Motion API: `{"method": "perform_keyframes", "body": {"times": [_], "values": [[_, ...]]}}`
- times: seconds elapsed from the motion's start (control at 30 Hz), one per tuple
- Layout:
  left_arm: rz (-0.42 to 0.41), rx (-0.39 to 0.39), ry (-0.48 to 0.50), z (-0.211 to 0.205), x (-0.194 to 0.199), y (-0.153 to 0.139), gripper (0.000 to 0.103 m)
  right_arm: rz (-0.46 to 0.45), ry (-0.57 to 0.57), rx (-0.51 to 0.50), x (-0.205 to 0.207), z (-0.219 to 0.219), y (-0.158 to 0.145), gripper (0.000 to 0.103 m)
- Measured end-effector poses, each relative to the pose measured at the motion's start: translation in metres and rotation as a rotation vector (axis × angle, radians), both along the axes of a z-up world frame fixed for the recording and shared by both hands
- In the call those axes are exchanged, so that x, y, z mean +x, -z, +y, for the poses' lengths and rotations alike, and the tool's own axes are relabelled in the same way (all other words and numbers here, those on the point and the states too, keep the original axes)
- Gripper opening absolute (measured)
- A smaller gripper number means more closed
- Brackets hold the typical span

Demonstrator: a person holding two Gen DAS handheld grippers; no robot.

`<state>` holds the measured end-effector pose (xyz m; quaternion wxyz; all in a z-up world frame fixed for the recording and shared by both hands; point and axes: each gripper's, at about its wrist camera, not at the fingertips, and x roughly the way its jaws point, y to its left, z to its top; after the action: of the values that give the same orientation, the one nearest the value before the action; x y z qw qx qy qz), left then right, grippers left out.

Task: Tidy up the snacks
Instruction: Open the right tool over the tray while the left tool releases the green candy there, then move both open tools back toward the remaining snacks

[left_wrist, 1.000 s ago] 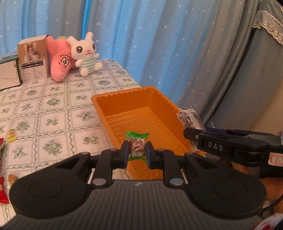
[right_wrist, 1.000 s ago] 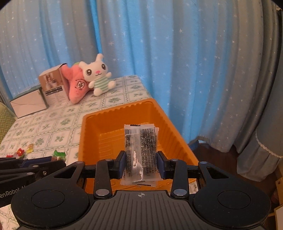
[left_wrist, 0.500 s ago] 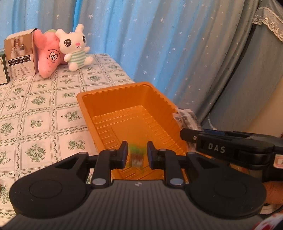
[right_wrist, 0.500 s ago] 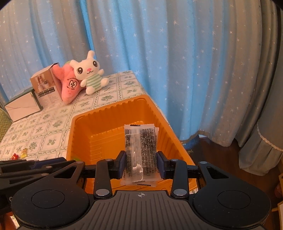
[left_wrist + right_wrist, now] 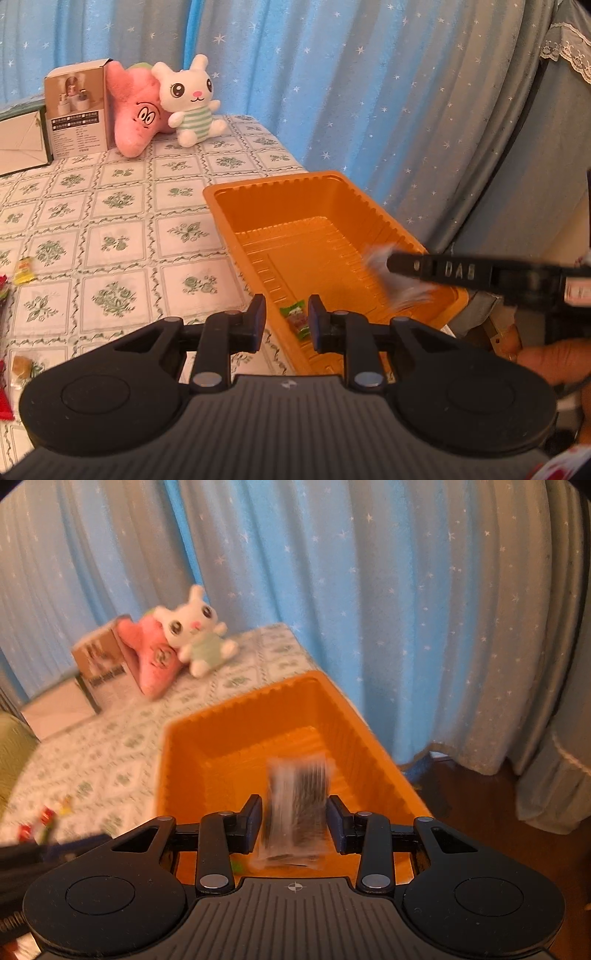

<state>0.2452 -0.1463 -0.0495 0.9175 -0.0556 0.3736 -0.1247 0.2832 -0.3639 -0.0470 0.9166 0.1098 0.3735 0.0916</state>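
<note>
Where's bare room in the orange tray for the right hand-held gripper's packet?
Most of the orange tray floor is bare, from the far wall to mid-tray. Crowded at the near end: the green candy lies there, past the open left hand-held gripper. The right hand-held gripper holds the dark packet above it.

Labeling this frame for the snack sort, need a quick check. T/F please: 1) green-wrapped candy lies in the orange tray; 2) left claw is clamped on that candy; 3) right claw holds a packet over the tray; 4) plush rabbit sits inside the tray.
1) True: the green-wrapped candy lies in the orange tray.
2) False: the left claw is open, the candy lying free below it.
3) True: the right claw grips the packet above the tray.
4) False: the plush rabbit sits on the tablecloth.
</note>
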Motion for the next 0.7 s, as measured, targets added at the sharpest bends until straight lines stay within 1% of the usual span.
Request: {"method": "perform_keyframes", "body": {"times": [0.17, 0.3, 0.37, 0.47, 0.7], "values": [[0.007, -0.023, -0.022, 0.012, -0.014, 0.001, 0.021, -0.014, 0.014, 0.015, -0.005, -0.001, -0.008, 0.038], [0.007, -0.045, -0.043, 0.022, -0.030, -0.001, 0.022, 0.002, 0.039, 0.051, -0.023, -0.002, -0.013, 0.039], [0.007, -0.051, -0.054, 0.027, -0.039, -0.003, 0.023, 0.005, 0.041, 0.055, -0.035, 0.000, -0.016, 0.039], [0.007, -0.062, -0.074, 0.037, -0.054, -0.007, 0.025, 0.008, 0.035, 0.051, -0.058, 0.009, -0.018, 0.039], [0.012, -0.034, -0.131, 0.067, -0.090, -0.016, 0.027, 0.003, 0.004, -0.008, -0.104, 0.045, -0.023, 0.040]]}}
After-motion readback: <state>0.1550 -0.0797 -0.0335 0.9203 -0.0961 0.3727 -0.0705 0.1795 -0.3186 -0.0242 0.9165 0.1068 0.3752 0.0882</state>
